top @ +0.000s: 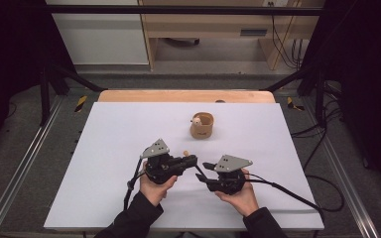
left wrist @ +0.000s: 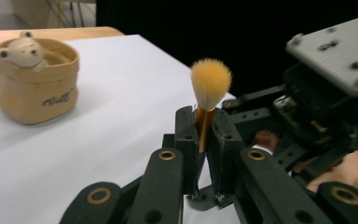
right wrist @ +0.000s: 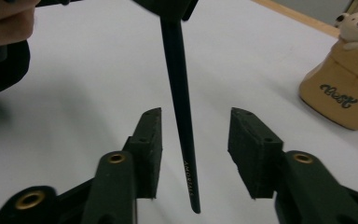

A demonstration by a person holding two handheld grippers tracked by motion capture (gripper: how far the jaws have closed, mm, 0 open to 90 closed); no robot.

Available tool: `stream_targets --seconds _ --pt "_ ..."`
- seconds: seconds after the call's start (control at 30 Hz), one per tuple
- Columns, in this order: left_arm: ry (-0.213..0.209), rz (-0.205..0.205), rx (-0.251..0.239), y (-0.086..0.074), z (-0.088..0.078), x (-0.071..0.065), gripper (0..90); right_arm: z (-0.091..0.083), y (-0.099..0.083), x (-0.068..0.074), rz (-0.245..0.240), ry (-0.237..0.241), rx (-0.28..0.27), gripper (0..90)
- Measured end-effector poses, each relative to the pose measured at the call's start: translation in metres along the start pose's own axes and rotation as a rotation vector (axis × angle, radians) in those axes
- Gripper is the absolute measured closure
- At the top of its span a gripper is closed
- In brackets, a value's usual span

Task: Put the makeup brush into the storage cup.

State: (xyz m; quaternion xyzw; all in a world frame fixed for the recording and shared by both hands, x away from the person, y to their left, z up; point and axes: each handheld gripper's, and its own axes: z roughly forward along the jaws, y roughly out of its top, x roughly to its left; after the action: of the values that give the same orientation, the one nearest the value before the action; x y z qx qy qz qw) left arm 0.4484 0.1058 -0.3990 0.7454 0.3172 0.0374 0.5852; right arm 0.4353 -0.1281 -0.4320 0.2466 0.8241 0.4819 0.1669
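My left gripper [left wrist: 204, 126] is shut on a makeup brush [left wrist: 209, 86] just below its orange bristle head; the gold ferrule sits between the pads. From the high view the left gripper [top: 192, 159] points right, the brush tip [top: 185, 152] poking out beyond it. The brush's thin black handle [right wrist: 181, 107] runs down between the jaws of my right gripper [right wrist: 196, 142], which stand apart from it on both sides, open. My right gripper [top: 206, 166] faces the left one, close to it.
A tan fabric pot with a small bear figure on its rim [top: 202, 125] stands farther back on the white table mat [top: 109, 148], also seen as the pot [left wrist: 35, 81] and the pot [right wrist: 345, 88]. Bare mat surrounds both hands.
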Motion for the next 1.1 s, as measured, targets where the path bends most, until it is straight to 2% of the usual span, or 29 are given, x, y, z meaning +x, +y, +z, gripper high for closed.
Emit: stream_targets --seconds 0.1,0.2,0.37,0.77,1.0,1.1 --pt "0.020 0.004 0.009 -0.001 0.002 -0.001 83.3 -0.002 0.003 0.000 0.006 -0.009 -0.013 46.1" --pt "0.028 0.013 0.016 -0.002 0.005 -0.004 83.3 -0.003 0.005 0.000 0.007 -0.011 -0.016 46.6" --pt "0.033 0.020 0.034 -0.004 0.009 -0.008 83.3 -0.004 0.009 0.004 -0.014 -0.008 -0.019 58.7" --pt "0.023 0.017 0.042 -0.005 0.012 -0.010 83.4 -0.005 0.009 0.005 -0.025 0.026 -0.007 81.1" --pt "0.009 0.006 0.046 -0.005 0.012 -0.008 82.8 -0.005 0.009 0.006 -0.025 0.044 -0.001 83.3" --pt "0.006 0.005 0.033 -0.003 0.009 -0.006 74.4 -0.005 0.008 0.004 -0.010 0.041 0.006 83.3"
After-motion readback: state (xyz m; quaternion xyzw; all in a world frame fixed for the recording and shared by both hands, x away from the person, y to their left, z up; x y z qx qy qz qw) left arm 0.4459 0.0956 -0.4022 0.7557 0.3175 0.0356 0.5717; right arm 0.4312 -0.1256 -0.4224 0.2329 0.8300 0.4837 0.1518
